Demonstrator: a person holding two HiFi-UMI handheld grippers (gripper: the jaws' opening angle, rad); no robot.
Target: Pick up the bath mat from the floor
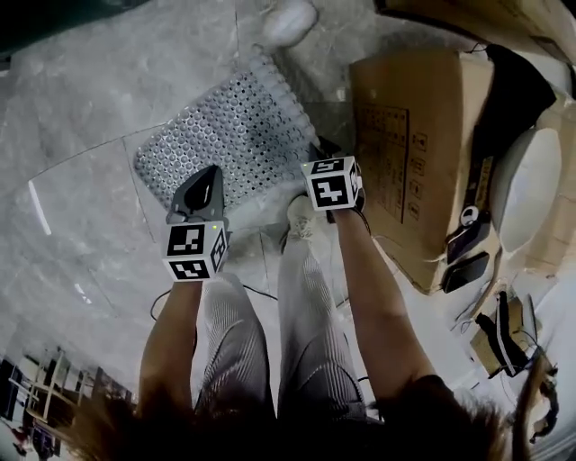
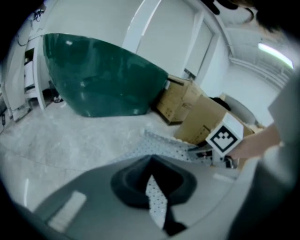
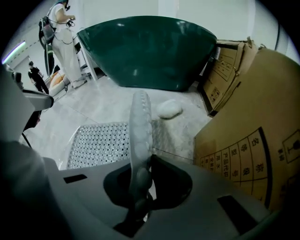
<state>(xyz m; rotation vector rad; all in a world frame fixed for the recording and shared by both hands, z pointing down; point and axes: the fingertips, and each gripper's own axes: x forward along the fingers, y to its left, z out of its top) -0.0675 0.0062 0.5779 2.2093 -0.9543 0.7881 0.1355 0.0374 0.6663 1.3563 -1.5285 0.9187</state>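
The bath mat (image 1: 236, 135) is grey-white, flexible and full of small holes. It hangs between my two grippers over the marble floor (image 1: 81, 135). My left gripper (image 1: 208, 186) is shut on its near left edge; in the left gripper view a strip of mat (image 2: 156, 199) is pinched in the jaws. The right gripper (image 1: 321, 155) is shut on the near right edge. There the mat's rim (image 3: 140, 131) rises on edge out of the jaws, and the sheet (image 3: 101, 143) spreads left. Whether the far end touches the floor I cannot tell.
A dark green tub (image 3: 150, 51) stands beyond the mat. Cardboard boxes (image 1: 405, 153) crowd the right side, with a white basin-like fixture (image 1: 531, 189) past them. A white rounded lump (image 1: 290, 20) lies on the floor by the mat's far end. A person (image 3: 63, 42) stands far left.
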